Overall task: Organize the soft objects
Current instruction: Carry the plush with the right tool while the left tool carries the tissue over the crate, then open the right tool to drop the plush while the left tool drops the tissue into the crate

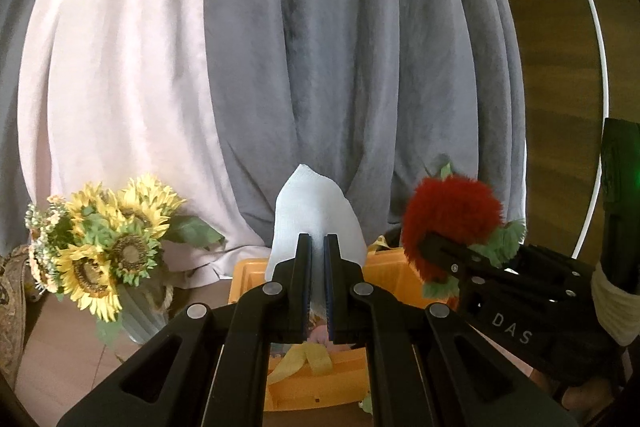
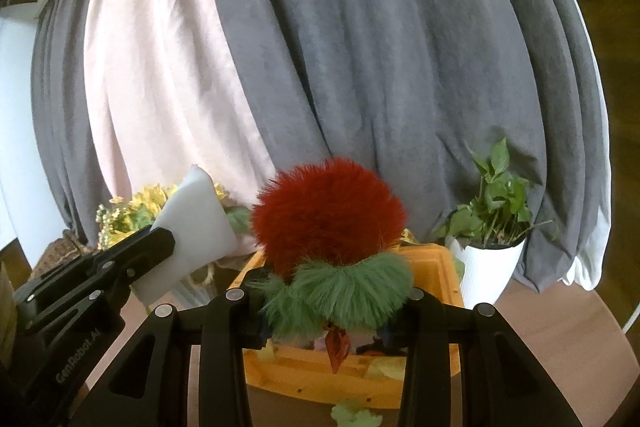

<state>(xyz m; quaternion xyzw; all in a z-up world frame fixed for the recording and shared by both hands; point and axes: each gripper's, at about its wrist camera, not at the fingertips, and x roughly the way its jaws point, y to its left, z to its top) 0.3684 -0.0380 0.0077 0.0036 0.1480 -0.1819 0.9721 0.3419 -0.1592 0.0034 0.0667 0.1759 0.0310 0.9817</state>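
Over one bin (image 1: 392, 277): two tongs-held softies.

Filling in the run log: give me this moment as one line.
left gripper: shut on pale blue cloth | right gripper: shut on red and green fluffy toy | both above orange bin

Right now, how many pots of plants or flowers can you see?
2: sunflowers in a vase at the left of the orange bin, leafy plant in a white pot at its right. Others may be hidden.
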